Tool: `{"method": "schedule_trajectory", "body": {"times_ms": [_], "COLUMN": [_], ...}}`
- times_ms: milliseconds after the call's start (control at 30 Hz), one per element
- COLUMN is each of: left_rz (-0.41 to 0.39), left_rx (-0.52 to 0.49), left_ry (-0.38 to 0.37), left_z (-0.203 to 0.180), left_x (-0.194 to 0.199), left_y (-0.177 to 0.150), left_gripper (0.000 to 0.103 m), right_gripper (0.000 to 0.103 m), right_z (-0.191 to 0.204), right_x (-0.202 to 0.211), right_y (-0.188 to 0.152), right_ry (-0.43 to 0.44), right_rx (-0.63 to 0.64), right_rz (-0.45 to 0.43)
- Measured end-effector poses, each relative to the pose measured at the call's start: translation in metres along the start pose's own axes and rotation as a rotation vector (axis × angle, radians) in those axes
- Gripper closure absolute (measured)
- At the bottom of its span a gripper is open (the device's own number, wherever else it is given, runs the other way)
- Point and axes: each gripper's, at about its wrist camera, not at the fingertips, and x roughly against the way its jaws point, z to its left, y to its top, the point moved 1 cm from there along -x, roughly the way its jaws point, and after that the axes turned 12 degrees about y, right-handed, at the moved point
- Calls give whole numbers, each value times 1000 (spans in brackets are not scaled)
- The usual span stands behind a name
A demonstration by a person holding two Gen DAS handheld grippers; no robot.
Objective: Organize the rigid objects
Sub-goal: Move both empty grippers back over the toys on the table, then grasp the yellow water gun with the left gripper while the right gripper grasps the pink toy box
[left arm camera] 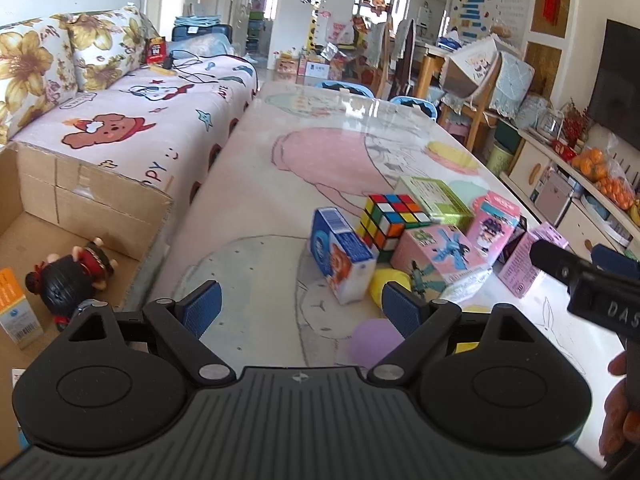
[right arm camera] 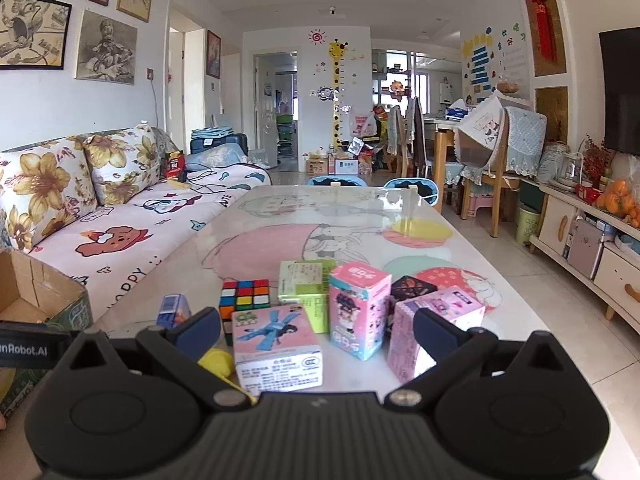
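Both grippers hung open and empty, right gripper lined up on the pink box between its fingers, probably next to grab.

A: What do you have to your left?
B: A sofa with a cartoon-print cover and two floral cushions against its back.

A: And on your right?
B: You've got a dark television on the wall, a low cabinet under it, and bagged oranges on top.

A: Straight ahead?
B: A giraffe height chart on the far wall.
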Motion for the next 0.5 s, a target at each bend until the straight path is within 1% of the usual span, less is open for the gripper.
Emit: {"method": "schedule_trajectory", "body": {"times_ms": [233,500], "left_rz": [18,28], "left_rx": [-63,-144], "left_ry": [-33,-93], "left_z": [-11,-24], "left_x": [-4,-9], "left_y": [-4,-6], "left_gripper": [0,0], "right_gripper": [1,1], "right_z": [-31,-57], "right_x": [-5,-11], "right_y": [-3,-7], "right_ry": [-69,-89], "right_rx": [-42,-118], "right_rz": [31,64]}}
